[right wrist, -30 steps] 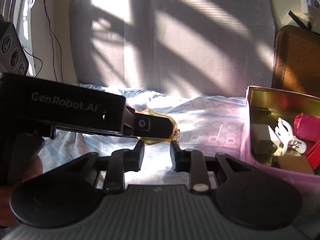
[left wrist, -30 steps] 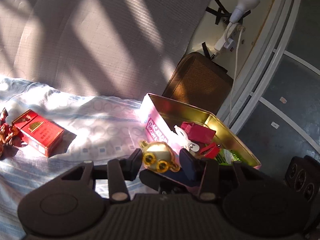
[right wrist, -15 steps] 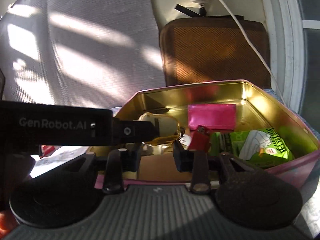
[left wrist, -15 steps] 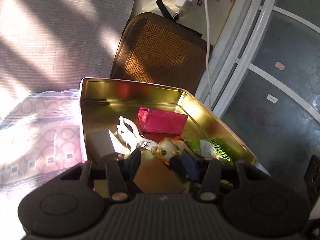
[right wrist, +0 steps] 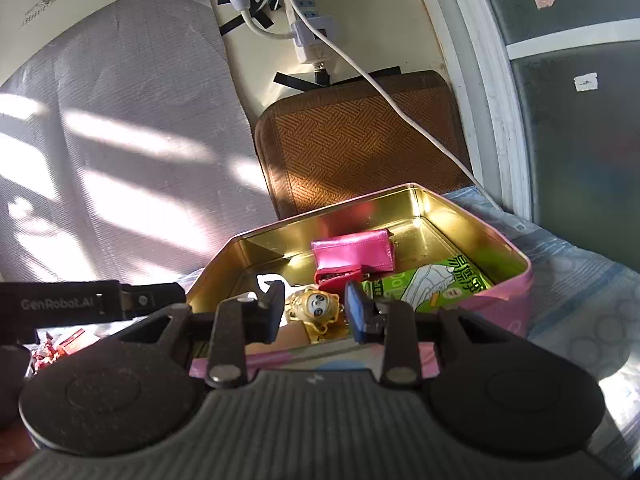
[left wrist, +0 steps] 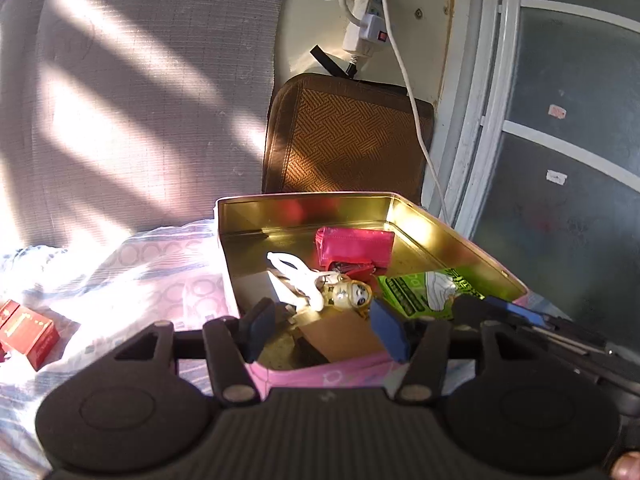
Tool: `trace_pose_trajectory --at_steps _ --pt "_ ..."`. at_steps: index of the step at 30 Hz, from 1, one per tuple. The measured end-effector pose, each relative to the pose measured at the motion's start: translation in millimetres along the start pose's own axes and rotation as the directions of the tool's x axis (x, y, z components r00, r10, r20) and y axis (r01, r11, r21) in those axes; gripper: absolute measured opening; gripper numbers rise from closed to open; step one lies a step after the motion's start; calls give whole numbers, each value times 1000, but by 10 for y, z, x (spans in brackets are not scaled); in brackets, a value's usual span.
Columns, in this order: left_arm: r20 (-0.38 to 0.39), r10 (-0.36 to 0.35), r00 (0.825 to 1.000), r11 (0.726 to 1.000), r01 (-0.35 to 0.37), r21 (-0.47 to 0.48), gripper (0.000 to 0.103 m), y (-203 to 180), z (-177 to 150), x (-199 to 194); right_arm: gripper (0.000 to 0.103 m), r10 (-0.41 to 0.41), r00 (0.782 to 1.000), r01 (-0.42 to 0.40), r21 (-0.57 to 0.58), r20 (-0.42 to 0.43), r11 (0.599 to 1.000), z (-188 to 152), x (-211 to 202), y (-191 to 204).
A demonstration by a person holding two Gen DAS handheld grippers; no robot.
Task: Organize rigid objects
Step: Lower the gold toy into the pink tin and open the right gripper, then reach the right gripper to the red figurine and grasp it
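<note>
Both pairs of tongs hang over the near edge of an open tin box [left wrist: 460,240] with a gold inside and pink outer walls, which sits on a pale patterned bedsheet [left wrist: 160,264]. The left tongs [left wrist: 324,330] have just been opening: their blue-padded tips stand apart with nothing pressed between them, and a small gold doll-head toy [left wrist: 350,296] lies in the box just beyond them, resting against a white plastic piece [left wrist: 296,276] and a brown cardboard piece [left wrist: 340,332]. In the right wrist view the same toy [right wrist: 318,306] shows in the gap of the right tongs [right wrist: 316,310], whose tips are also apart and do not press on it; it lies on the box floor below them. Deeper in the box a pink wallet [right wrist: 354,254] stands against the far side with a small red item [right wrist: 338,276] at its foot, and a green packet [right wrist: 432,284] lies flat along the right wall. A gray block [left wrist: 256,288] sits in the left near corner. Off to the left on the sheet, well apart from the box, lies a red carton [left wrist: 26,334]. Behind the box a brown woven cushion [left wrist: 348,136] leans on the wall under a white power strip [left wrist: 362,20] whose cable [left wrist: 416,120] runs down past it, beside a gray padded panel [left wrist: 140,80] streaked with sunlight. The left tool's black arm [right wrist: 80,304], printed with white lettering, reaches in from the left of the right wrist view.
</note>
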State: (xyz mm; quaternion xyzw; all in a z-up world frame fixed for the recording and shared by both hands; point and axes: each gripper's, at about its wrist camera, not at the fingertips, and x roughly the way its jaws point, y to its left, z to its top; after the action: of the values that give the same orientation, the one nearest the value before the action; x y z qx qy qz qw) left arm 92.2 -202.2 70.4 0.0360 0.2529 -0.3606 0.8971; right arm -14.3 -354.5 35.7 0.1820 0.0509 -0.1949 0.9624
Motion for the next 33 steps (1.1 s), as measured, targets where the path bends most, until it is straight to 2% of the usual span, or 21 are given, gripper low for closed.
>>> trace_pose_trajectory --at_steps 6,12,19,22,23,25,28,29,30,31,32,33 --pt "8 79 997 993 -79 84 57 5 -233 -243 36 35 999 -35 -14 -28 999 -106 -198 141" --pt "15 174 985 982 -175 76 58 352 -354 -440 36 88 994 -91 -49 -60 995 -138 -191 422" --pt "17 279 960 959 -279 41 62 920 -529 -658 36 166 980 -181 -137 -112 974 -233 -55 937" --pt "7 343 939 939 -343 -2 62 1291 -687 -776 36 210 963 -238 -166 -166 957 -321 59 1182" --pt "2 366 930 930 -366 -25 62 1418 -735 -810 36 221 958 -253 -176 -182 951 -353 97 1254" --pt "-12 432 902 897 -431 -95 62 1737 -842 -886 36 251 940 -299 -202 -232 933 -446 219 1466" --pt "-27 583 812 794 -576 -196 62 2206 -992 -1016 36 282 909 -358 -231 -306 905 -569 433 1773" --pt "-35 615 788 759 -604 -243 62 2346 -1017 -1076 36 292 898 -378 -238 -330 895 -608 508 1884" --pt "-29 618 786 746 -597 -293 62 2432 -1024 -1138 36 306 883 -404 -245 -356 881 -647 595 2018" --pt "-8 635 773 724 -598 -344 63 2520 -1036 -1224 36 319 869 -428 -251 -377 868 -686 676 2160" --pt "1 666 746 693 -619 -369 65 2577 -1045 -1272 36 332 856 -449 -254 -396 857 -712 756 2290" --pt "5 680 733 677 -626 -386 68 2600 -1047 -1299 36 343 845 -467 -250 -411 848 -733 833 2413"
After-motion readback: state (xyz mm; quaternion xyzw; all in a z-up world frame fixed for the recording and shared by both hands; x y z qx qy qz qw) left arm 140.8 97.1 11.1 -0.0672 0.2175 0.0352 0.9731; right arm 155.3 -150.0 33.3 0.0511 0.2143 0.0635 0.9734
